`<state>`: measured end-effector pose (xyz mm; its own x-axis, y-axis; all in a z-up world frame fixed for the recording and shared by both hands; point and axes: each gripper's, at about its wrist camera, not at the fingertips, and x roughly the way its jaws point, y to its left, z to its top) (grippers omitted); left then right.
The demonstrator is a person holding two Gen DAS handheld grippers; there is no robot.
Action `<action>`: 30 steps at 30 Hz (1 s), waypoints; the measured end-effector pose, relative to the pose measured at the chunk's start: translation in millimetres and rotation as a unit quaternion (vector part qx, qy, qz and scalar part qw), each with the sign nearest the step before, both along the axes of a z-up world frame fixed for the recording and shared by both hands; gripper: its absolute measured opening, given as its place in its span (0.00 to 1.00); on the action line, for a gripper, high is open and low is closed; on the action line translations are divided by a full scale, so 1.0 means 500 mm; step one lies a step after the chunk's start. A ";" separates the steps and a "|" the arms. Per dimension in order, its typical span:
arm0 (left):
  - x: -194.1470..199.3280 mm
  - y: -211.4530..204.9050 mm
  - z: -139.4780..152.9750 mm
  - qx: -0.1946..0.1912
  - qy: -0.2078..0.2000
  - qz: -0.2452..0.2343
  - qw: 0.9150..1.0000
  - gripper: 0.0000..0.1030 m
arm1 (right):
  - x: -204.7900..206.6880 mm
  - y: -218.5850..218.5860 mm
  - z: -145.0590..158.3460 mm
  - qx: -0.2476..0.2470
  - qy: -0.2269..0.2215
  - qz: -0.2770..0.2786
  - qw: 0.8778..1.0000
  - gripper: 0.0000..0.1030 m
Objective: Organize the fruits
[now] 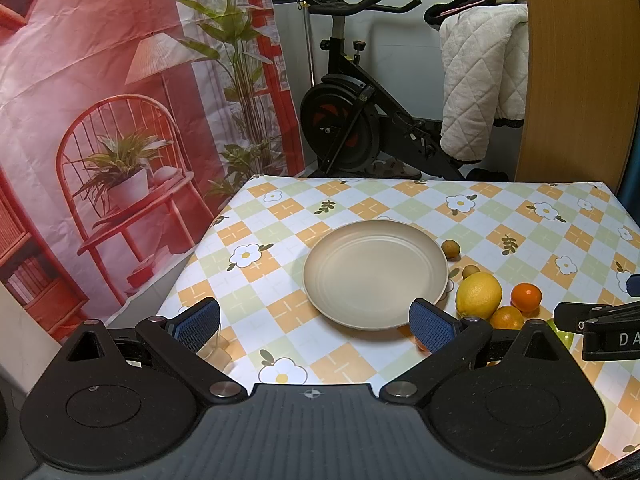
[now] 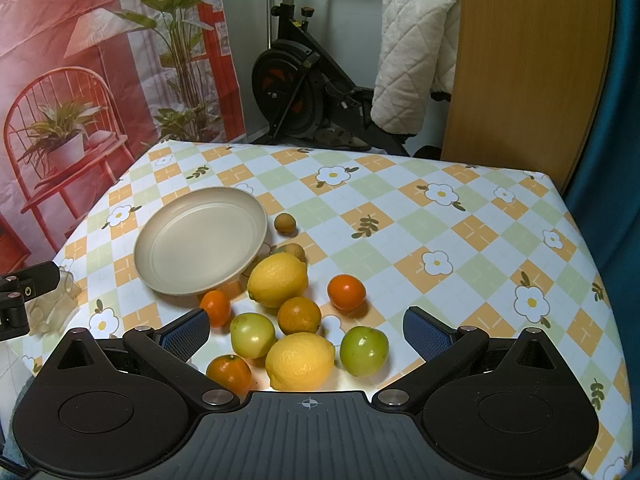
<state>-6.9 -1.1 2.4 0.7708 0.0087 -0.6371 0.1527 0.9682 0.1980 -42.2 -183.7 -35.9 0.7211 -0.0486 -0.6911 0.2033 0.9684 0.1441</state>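
Note:
A beige plate (image 1: pixel 374 274) (image 2: pixel 200 240) lies empty on the checked tablecloth. Fruit is scattered to its right: two lemons (image 2: pixel 277 279) (image 2: pixel 300 361), several oranges (image 2: pixel 346 292) (image 2: pixel 299 315) (image 2: pixel 215 307), two green fruits (image 2: pixel 253 334) (image 2: pixel 364 351) and two small brown fruits (image 2: pixel 285 223) (image 1: pixel 451 249). My left gripper (image 1: pixel 316 326) is open in front of the plate, holding nothing. My right gripper (image 2: pixel 306 334) is open above the near fruits, its fingers on either side of the cluster without touching any. One lemon (image 1: pixel 479 295) and two oranges (image 1: pixel 527 297) show in the left wrist view.
The table (image 2: pixel 440 240) ends at a far edge with an exercise bike (image 1: pixel 360 120) and a quilted white blanket (image 1: pixel 480 80) behind it. A red printed backdrop (image 1: pixel 100 120) hangs at left, a wooden panel (image 2: pixel 528 68) at right. Bare cloth spreads to the right of the fruit.

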 end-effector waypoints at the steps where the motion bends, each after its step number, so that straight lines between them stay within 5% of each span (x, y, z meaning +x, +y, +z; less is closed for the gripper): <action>1: 0.000 0.000 0.000 0.000 0.000 0.000 1.000 0.99 | 0.000 0.000 0.000 0.000 0.000 0.000 1.000 1.00; 30: -0.003 -0.005 0.014 -0.008 -0.009 0.000 1.000 0.99 | 0.002 -0.001 0.013 0.002 -0.004 0.001 1.000 1.00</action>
<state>-8.5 -3.4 9.3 0.7821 -0.0020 -0.6232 0.1493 0.9715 0.1843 -41.3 -184.0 -29.6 0.7272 -0.0443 -0.6850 0.1999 0.9683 0.1497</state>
